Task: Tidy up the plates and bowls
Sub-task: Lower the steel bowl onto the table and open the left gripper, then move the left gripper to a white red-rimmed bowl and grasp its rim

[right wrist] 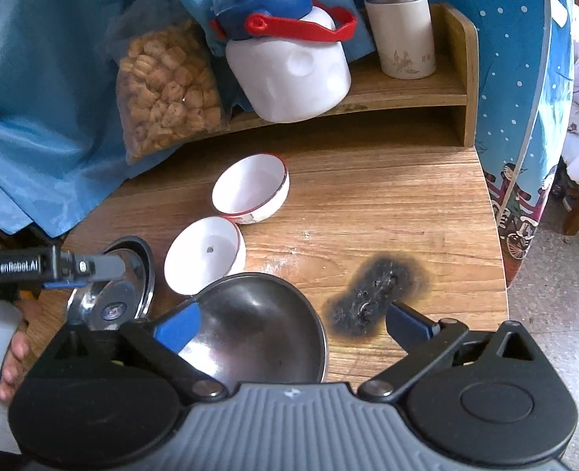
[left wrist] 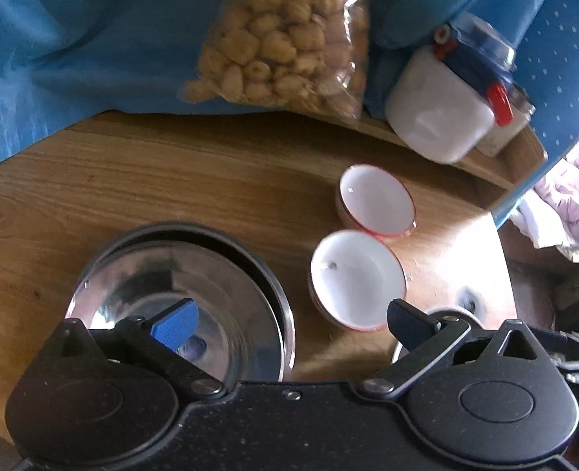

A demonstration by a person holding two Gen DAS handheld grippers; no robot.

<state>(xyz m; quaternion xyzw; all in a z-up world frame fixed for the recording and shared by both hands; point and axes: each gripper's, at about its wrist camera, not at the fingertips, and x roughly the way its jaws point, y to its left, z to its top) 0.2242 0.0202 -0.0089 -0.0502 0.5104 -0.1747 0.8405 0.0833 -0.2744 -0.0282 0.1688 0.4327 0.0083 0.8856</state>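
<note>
Left gripper [left wrist: 291, 324] is standing wide open, holding nothing, over stacked steel plates [left wrist: 179, 298] near the table's [left wrist: 171, 180] left front. Right gripper [right wrist: 291, 324] is also gaping empty above a dark steel bowl [right wrist: 258, 325] at the front edge, beside a burn mark [right wrist: 375, 294]. Two white bowls [right wrist: 226, 227] are sitting touching, mid-table. Jug [right wrist: 289, 74] and thermos [right wrist: 401, 27] are resting on the back shelf [right wrist: 403, 86].
</note>
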